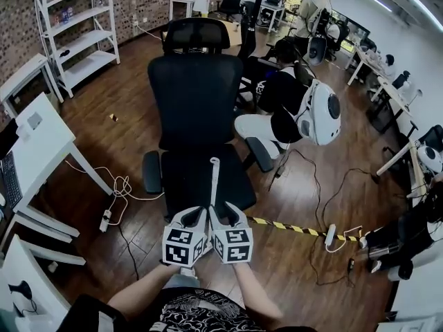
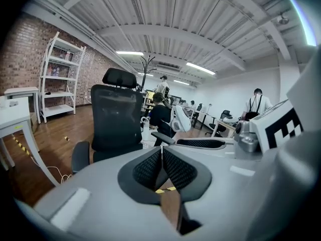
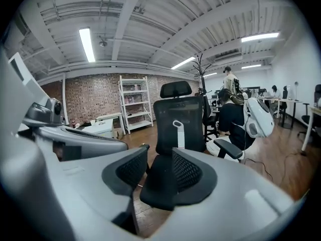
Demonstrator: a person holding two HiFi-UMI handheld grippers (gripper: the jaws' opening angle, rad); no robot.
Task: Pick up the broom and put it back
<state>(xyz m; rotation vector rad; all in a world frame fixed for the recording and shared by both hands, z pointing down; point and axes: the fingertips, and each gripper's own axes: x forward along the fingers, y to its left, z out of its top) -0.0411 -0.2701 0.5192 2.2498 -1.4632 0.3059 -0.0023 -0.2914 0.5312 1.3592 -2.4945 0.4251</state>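
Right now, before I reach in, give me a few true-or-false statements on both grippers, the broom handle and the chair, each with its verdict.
1. The left gripper has its jaws together with nothing between them. True.
2. The right gripper is clamped on the broom handle. False: its jaws stand apart, and the handle is farther ahead, ungripped.
3. The handle stands at the black chair, in front of its backrest. True.
4. A person sits in the black chair. False: the person sits beyond it, to its right in the head view.
5. Striped tape lies on the floor to the right of the grippers. True.
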